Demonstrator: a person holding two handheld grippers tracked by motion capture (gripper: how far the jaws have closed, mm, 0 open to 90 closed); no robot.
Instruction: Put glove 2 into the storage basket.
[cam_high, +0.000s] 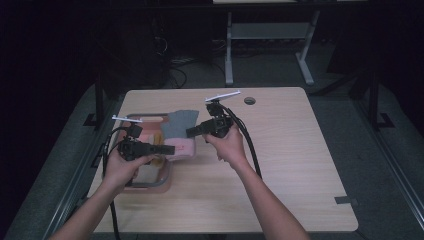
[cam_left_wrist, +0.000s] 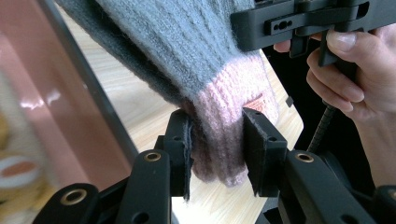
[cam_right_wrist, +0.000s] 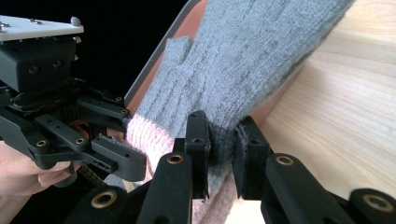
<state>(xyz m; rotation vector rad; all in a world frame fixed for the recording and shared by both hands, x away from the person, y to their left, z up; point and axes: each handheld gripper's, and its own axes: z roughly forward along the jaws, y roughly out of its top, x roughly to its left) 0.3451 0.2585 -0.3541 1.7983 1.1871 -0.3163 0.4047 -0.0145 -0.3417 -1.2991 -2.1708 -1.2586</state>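
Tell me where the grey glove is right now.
In the high view the glove sits at the table's left side, over the pink tray, stretched between the left gripper on its pink cuff and the right gripper on its grey part.

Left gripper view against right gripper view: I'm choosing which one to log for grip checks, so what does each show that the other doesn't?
Left gripper view alone: the left tool clamped on the pink ribbed cuff of the grey and pink knitted glove, and the far edge of the light wooden table.

Right gripper view alone: the right tool pinching the glove's grey knit just above the cuff, and the grey thumb.

Both: the glove, the pink tray, the wooden table, and the opposite tool with the hand holding it.
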